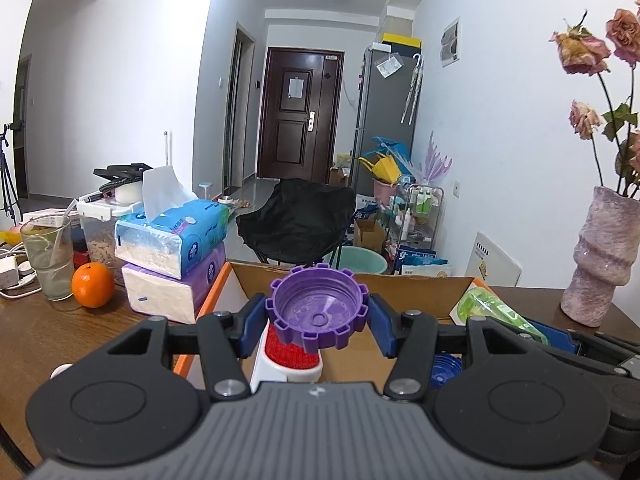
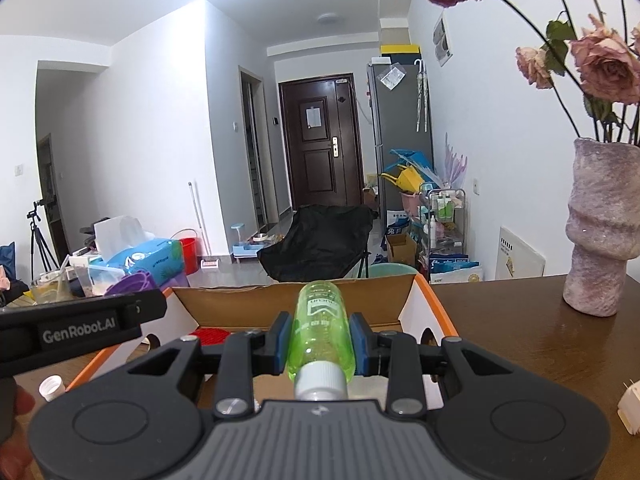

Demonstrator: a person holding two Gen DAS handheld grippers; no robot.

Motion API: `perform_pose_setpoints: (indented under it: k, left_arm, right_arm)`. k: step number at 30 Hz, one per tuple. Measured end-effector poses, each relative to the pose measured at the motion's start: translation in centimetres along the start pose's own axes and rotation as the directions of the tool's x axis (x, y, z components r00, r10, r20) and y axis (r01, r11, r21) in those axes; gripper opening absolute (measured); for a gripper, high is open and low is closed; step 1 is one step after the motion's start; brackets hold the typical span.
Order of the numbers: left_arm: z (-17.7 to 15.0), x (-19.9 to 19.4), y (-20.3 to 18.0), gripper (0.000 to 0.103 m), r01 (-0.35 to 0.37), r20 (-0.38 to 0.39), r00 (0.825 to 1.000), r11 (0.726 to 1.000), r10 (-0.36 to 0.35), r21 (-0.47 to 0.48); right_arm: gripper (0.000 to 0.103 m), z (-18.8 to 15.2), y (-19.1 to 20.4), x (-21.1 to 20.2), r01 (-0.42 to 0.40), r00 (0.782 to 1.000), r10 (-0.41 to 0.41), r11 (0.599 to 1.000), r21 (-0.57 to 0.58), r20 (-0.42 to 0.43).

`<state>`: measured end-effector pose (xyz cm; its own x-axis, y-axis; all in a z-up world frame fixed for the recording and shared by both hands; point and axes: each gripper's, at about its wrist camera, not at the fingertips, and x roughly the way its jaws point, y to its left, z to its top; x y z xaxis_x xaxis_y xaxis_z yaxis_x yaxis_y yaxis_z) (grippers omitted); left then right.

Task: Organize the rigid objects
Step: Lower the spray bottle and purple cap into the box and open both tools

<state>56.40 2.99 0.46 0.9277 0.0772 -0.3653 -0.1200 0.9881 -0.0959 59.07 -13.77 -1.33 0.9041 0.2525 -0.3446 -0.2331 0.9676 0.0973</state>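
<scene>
On the table's left stand a glass, an orange and stacked tissue packs, likely pushed aside to leave room for the box. The left gripper has its blue pads pressed on a purple cap, hollow side up, held above the box over a red brush; the right gripper is clamped on a green bottle, white cap toward the camera, above the same box, probably for dropping in. Only "GenRobot.AI" on the left gripper's side reads clearly; the bottle's label is too warped; a vase stands far right.
</scene>
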Motion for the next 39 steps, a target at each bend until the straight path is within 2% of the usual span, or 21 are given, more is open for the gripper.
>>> perform_pose_setpoints:
  k: [23,33,39]
  left_arm:
    - [1.9,5.6,-0.1,0.056,-0.069,-0.097,0.993,0.997,0.072,0.03]
    - [1.9,7.4,0.1,0.056,-0.092,-0.168,0.981,0.995,0.098,0.044]
    - [1.9,7.2,0.3,0.057,-0.09,-0.176,0.98,0.995,0.096,0.038]
  right_arm:
    - [0.03,1.8,0.5,5.7,-0.014,0.996,0.009,0.998,-0.062,-0.092]
    - [0.03,1.9,1.2,6.9,-0.002,0.991,-0.011,0.995,-0.097,-0.133]
    - [0.03,2.0,1.2,7.1,0.004,0.989,-0.019,0.995,-0.102,-0.149]
